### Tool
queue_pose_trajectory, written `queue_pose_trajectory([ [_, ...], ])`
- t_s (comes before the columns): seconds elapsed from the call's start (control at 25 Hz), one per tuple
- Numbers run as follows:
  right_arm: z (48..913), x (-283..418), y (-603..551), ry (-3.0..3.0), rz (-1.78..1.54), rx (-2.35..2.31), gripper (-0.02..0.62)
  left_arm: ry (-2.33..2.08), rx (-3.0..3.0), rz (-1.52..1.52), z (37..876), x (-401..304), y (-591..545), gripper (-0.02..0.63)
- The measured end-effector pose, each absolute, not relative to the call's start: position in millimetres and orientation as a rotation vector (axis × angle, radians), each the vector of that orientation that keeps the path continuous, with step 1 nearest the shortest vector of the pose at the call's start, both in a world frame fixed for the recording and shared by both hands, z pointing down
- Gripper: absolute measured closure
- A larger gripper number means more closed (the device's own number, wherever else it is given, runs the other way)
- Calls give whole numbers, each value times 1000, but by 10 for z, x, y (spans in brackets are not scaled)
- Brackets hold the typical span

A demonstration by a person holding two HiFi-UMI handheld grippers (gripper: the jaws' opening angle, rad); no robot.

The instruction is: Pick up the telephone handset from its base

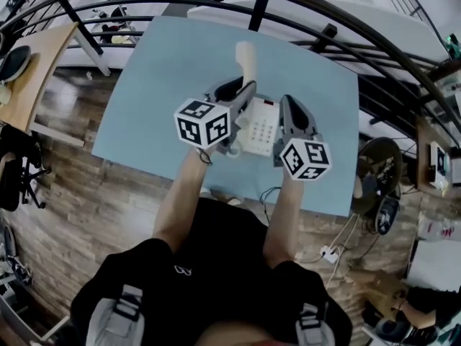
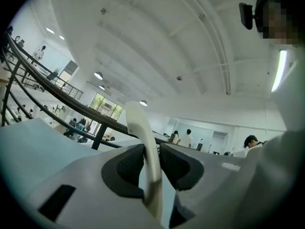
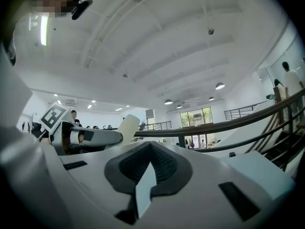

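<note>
Broadly, the light blue worktop [image 1: 158, 85] fills the middle of the head view, and the white telephone base [image 1: 261, 127] sits on it, keypad up, between the two grippers. The left gripper [image 1: 243, 91] is at the base's left edge. In its own view its jaws are pinching the cream handset [image 2: 143, 137], which stands upright between the dark pads with its rounded end well above them. The right gripper [image 1: 288, 110] hangs just beside the base's right edge. Its jaws are pressed together at the tips with nothing between them, only a sliver of worktop showing lower down. From the head view the handset's upper end points away over bare worktop. Its lower end is hidden under the left gripper, so it is probably clear of the cradle, though I cannot be sure. The step in hand looks like the lift itself. The next move calls for a firm pinch and a steady carry away from the base, minding any cord, which no view shows.
</note>
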State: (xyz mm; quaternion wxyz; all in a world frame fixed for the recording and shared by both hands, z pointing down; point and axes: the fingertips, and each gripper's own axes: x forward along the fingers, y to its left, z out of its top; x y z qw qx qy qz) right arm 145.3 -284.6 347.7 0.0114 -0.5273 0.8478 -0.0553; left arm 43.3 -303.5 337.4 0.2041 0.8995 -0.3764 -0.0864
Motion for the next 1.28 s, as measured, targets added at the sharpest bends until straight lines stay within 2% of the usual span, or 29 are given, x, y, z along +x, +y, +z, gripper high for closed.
queue_pose_trajectory([
  [1.28,3434,1433,-3000,2642,-35,-1748,601,-1026,2541,-142,3563,475,-3068,503],
])
